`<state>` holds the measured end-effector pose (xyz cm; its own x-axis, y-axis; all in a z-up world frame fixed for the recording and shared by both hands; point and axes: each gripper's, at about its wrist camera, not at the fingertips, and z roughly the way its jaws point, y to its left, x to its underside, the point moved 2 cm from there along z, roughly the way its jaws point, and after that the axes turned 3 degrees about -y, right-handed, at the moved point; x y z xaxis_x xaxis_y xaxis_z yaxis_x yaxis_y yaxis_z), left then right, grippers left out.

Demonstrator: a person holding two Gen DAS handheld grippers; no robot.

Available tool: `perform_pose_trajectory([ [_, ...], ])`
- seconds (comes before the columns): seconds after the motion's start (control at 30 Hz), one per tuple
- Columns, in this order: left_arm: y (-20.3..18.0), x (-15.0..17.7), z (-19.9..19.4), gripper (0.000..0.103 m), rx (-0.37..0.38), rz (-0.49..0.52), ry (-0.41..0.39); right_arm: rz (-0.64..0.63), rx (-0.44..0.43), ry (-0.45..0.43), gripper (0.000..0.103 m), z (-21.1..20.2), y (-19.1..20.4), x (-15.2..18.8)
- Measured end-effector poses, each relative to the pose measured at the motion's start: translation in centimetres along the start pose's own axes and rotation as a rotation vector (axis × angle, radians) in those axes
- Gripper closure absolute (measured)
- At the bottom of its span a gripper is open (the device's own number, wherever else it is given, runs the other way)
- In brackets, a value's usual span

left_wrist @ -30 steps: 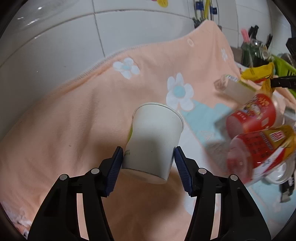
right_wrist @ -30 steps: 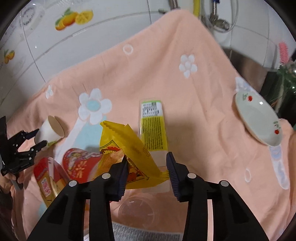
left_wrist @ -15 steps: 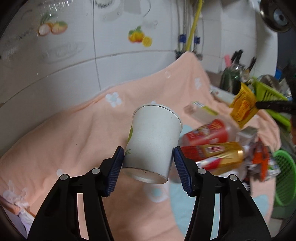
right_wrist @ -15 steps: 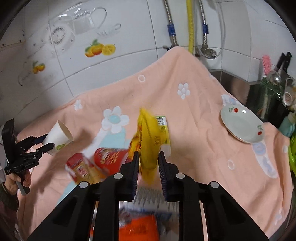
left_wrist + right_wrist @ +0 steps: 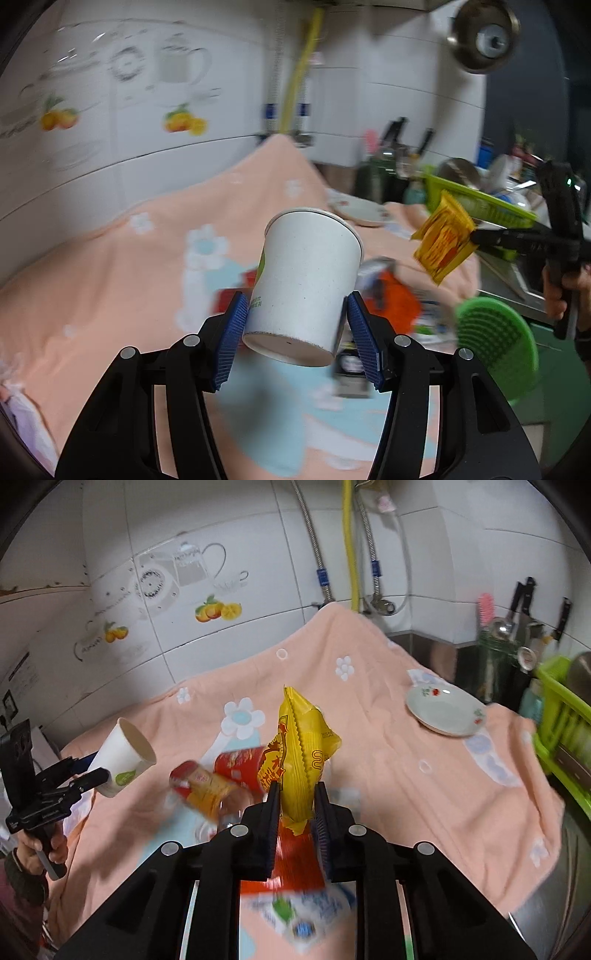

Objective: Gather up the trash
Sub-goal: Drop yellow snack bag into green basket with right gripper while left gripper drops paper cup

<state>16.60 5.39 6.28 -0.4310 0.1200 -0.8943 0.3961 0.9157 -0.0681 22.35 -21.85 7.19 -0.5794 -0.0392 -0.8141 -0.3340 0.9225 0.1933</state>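
My left gripper [image 5: 295,328] is shut on a white paper cup [image 5: 306,280] and holds it up above the peach towel [image 5: 110,280]. The cup also shows in the right wrist view [image 5: 123,755], at the left. My right gripper [image 5: 297,808] is shut on a yellow snack wrapper [image 5: 301,753] and holds it upright above the towel; the wrapper shows at the right of the left wrist view [image 5: 443,242]. Red and yellow snack packets [image 5: 218,779] and other blurred wrappers [image 5: 303,912] lie on the towel below.
A green basket [image 5: 495,343] stands beyond the towel's right edge. A white plate [image 5: 445,710] rests on the towel at the far right. A green dish rack [image 5: 561,716] and utensils stand further right. A tiled wall [image 5: 258,554] with pipes lies behind.
Both grippers have risen away from the towel with their loads. The left has swung right, bringing the green basket into view. The right gripper's jaws closed on the yellow wrapper and lifted it.
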Motion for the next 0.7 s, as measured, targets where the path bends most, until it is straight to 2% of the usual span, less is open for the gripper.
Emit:
perform_pose_trajectory([
  [0.17, -6.0, 1.0, 0.4, 0.048, 0.106, 0.027, 0.0, -0.016, 0.072, 0.007, 0.085, -5.1, -0.9, 4.9],
  [0.33, -11.8, 2.4, 1.2, 0.048, 0.202, 0.064, 0.008, -0.005, 0.176, 0.074, 0.084, -8.1, -3.5, 11.0],
  [0.53, -18.3, 4.7, 4.0, 0.048, 0.313, 0.092, 0.081, 0.048, 0.292, 0.194, 0.084, -9.6, -7.7, 18.4],
  [0.7, -22.9, 7.0, 6.9, 0.048, 0.364, 0.124, 0.151, 0.112, 0.32, 0.227, 0.082, -10.6, -10.5, 21.7],
])
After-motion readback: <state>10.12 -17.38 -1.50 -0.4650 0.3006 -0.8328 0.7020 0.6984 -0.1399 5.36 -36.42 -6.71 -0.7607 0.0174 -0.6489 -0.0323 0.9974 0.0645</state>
